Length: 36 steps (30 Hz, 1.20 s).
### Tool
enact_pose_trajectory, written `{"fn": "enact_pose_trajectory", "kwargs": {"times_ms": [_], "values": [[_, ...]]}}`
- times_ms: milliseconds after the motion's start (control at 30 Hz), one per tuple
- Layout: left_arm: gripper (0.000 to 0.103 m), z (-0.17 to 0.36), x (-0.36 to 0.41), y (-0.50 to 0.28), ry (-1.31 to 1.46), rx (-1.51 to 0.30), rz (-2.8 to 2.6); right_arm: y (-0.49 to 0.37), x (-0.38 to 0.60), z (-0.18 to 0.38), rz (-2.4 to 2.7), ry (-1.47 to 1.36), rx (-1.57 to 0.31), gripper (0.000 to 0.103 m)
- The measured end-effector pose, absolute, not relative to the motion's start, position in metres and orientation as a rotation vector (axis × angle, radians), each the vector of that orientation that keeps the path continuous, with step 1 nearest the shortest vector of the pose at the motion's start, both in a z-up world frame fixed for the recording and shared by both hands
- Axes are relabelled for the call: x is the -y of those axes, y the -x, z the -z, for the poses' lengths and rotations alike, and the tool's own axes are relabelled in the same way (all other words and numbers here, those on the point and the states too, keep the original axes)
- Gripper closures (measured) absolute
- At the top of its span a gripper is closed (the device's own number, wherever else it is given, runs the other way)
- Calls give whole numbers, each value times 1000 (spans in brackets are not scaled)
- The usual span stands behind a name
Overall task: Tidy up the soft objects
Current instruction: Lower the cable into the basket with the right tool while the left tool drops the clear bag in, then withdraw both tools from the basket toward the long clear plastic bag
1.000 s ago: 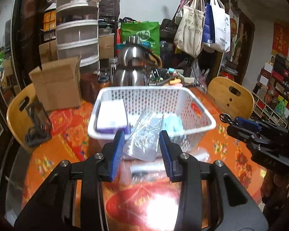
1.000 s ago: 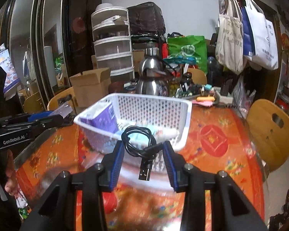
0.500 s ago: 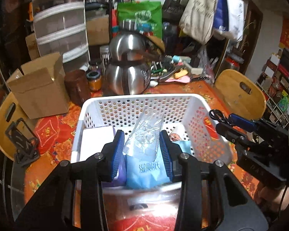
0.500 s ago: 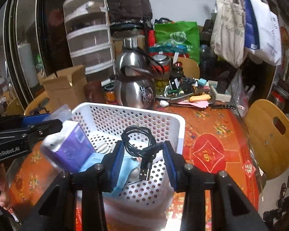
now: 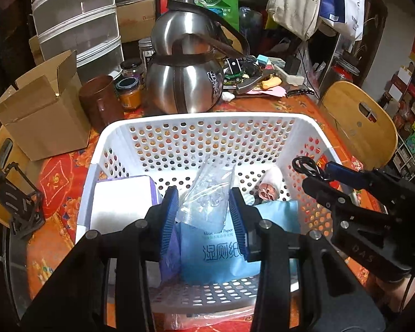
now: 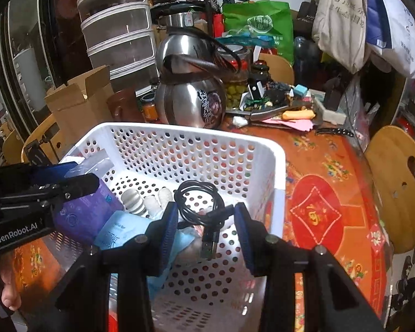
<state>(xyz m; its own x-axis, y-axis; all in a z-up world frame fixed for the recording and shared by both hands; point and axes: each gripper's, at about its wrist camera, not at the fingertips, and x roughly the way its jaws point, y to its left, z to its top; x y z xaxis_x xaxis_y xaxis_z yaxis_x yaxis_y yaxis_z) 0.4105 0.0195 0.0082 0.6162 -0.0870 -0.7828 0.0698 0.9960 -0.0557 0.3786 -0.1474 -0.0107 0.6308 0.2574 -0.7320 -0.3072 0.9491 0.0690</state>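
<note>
A white perforated basket (image 5: 202, 117) (image 6: 179, 130) stands on the red-orange tablecloth. It holds a purple-and-white tissue pack (image 5: 121, 202) (image 6: 83, 218), a blue wet-wipe pack (image 5: 221, 254) (image 6: 116, 232) and small white rolled items (image 6: 135, 202). My left gripper (image 5: 203, 202) hangs over the basket's near side, shut on a crumpled clear plastic bag (image 5: 207, 193). My right gripper (image 6: 206, 215) is over the basket's right half, shut on a coiled black USB cable (image 6: 199, 202) whose plug dangles below. Each gripper shows at the edge of the other's view.
Behind the basket stand a steel kettle (image 5: 185, 88), a brown cup (image 5: 96, 105), jars and an open cardboard box (image 5: 41, 110). Wooden chair backs (image 5: 359, 121) (image 6: 398, 188) flank the table. A black stand (image 5: 16, 199) sits at the left edge.
Both grippers moved forward and down, from in front of the basket to above its inside, the left still carrying the plastic bag and the right the cable. The jaws kept their width.
</note>
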Motion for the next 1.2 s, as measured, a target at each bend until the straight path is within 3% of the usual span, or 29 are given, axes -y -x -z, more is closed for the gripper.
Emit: {"fn": "enact_pose_trajectory", "kwargs": {"times_ms": [67, 133, 200, 600, 967, 1200], "values": [[59, -7, -20, -410, 20, -894, 86, -377, 149, 9, -319, 65, -807, 60], [24, -6, -24, -411, 43, -890, 90, -374, 151, 5, -322, 56, -792, 36], [14, -9, -29, -408, 66, -878, 105, -371, 153, 1, -326, 52, -778, 31], [6, -41, -43, -375, 2, -761, 37, -353, 165, -13, -307, 58, -757, 19], [6, -26, -51, -368, 15, -813, 30, -343, 169, -7, -308, 40, -768, 17], [6, -31, -61, -320, 43, -777, 36, -303, 187, -11, -320, 41, -723, 17]]}}
